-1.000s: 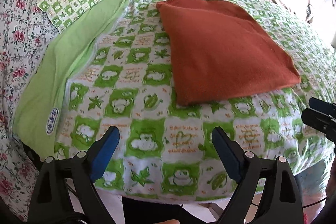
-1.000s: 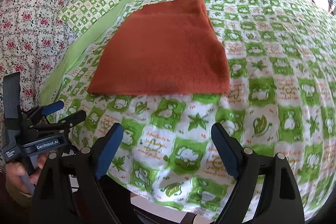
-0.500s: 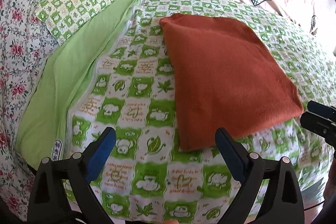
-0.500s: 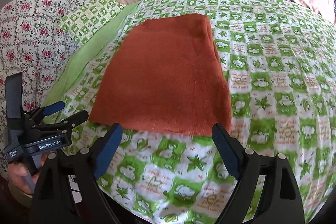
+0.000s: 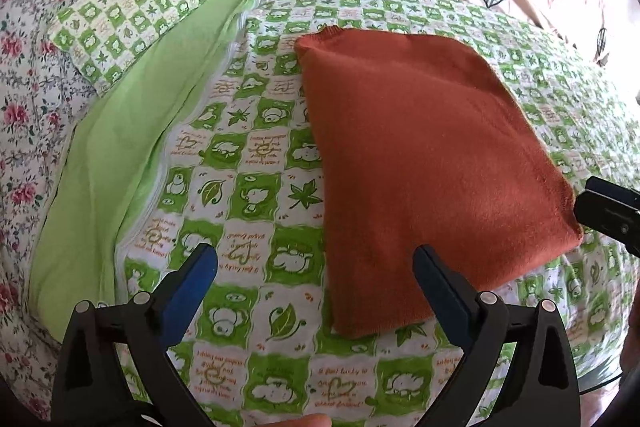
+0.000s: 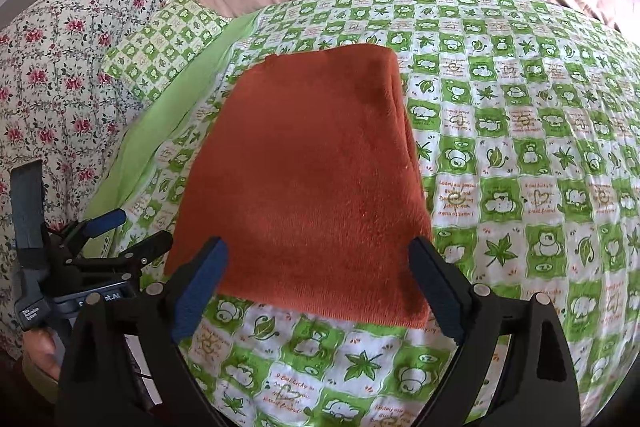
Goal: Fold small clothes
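Folded orange cloth (image 5: 420, 163) on checked quilt (image 5: 248, 163).

Fuzzy matt rust knit garment (image 6: 308, 187) on smooth printed cotton-like quilt (image 6: 520, 155); matt black plastic tools.

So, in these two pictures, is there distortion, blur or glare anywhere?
Left wrist view: fisheye bends the green checked cover; glare whitens the far right edge. Right wrist view: same bending, dark corners; the rust cloth looks sharp.
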Demonstrator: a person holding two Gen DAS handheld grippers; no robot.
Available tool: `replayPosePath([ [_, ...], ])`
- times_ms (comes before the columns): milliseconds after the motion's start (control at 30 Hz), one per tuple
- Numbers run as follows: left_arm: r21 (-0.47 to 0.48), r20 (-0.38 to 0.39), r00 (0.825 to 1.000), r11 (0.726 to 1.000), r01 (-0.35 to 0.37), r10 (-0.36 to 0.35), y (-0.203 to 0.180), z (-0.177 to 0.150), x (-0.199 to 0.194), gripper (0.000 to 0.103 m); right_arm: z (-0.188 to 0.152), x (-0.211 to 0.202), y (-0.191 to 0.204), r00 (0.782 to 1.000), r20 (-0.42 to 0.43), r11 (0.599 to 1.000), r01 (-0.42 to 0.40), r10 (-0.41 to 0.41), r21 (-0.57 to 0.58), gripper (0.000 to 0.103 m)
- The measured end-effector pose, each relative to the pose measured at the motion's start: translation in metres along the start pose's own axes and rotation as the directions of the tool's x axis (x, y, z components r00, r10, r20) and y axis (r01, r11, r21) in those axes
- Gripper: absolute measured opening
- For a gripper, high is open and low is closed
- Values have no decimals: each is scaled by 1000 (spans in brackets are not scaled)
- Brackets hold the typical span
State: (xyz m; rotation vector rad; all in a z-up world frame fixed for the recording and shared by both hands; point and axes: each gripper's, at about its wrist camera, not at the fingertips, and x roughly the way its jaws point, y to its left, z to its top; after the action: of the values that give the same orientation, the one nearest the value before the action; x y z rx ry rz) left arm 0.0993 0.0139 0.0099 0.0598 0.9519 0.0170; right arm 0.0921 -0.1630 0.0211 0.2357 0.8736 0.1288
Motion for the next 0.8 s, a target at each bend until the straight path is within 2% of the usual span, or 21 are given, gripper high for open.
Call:
replayPosePath([
  [200, -6, -20, 1000, 1000, -2, 2, -3, 2, 10, 99, 1, 14, 2, 999, -54, 999, 7, -9, -48, 96],
  [800, -3, -9, 1000, 1000, -8, 8, -5, 8, 18, 100, 16, 36, -1, 998, -59, 999, -8, 5, -44, 96],
])
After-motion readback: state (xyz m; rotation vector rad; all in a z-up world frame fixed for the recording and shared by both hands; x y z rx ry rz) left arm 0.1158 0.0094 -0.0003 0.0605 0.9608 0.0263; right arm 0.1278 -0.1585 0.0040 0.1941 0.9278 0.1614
